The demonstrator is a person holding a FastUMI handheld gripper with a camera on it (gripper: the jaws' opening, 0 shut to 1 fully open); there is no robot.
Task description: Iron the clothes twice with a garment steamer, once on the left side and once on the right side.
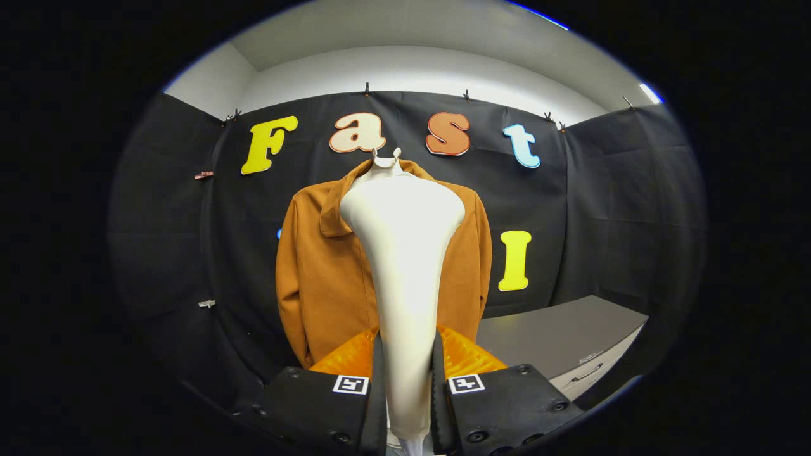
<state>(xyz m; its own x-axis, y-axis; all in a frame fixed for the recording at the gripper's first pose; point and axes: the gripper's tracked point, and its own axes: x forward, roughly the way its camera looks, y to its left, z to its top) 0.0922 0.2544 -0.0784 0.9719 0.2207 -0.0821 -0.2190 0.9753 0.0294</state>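
Garment steamer [405,253] stands upright, its handle pinched between the tool [407,380] fingers, head rising to twelve o'clock; straight beyond hangs the brown jacket [317,272], panels at ten and two; grey tabletop [557,339] at four.

Steamer [403,253] between claw [407,373] fingers, jacket [317,272] behind (cabinet [557,342] rightward).

The gripper [407,361], low in the frame's center, clamps both fingers on a white steamer [404,253] held upright. Behind it hangs a brown jacket [317,272]; a gray cabinet [557,342] sits lower right.
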